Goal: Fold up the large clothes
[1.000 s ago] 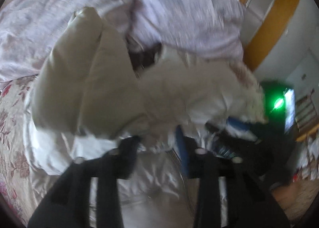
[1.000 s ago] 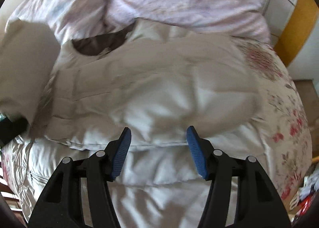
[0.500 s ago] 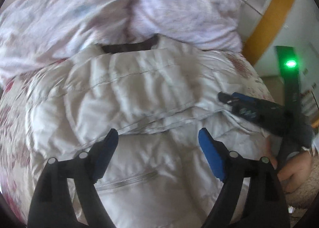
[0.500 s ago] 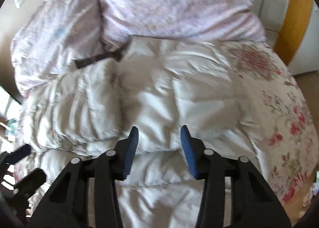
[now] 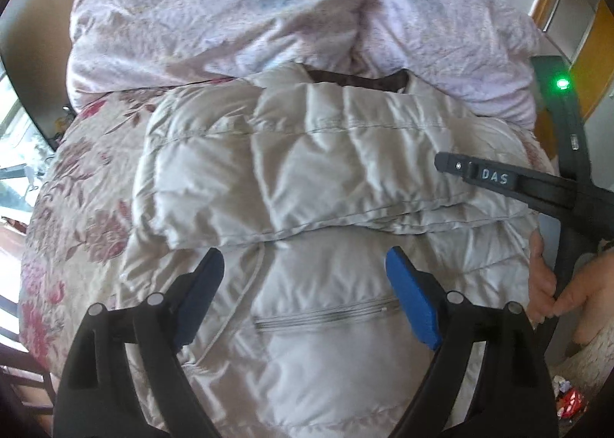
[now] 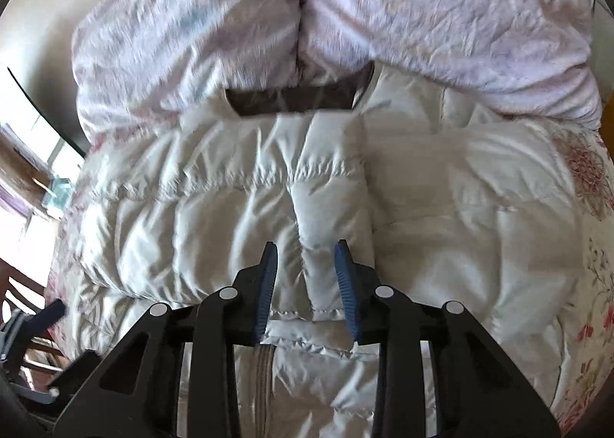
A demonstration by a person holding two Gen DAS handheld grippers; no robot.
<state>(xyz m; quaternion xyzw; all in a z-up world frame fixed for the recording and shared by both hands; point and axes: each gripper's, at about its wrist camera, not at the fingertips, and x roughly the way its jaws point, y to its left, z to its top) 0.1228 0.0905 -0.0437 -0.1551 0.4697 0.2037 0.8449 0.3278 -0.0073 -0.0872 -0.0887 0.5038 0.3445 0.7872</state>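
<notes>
1. Nearest in: the left gripper hangs over the pale grey quilted puffer jacket, jaws opening wide, nothing between the pads, just above the zip pocket.
2. The right gripper is closing around a raised puffy ridge, pads not pressing yet as far as I can see. It looks like the nearer tool to the fold edge.
3. The folded sleeve band runs left-right across the jacket, just beyond both tongs.
4. Jacket lies on a floral bedspread, collar far.
5. Farthest: a crumpled lilac duvet. No containers anywhere.
</notes>
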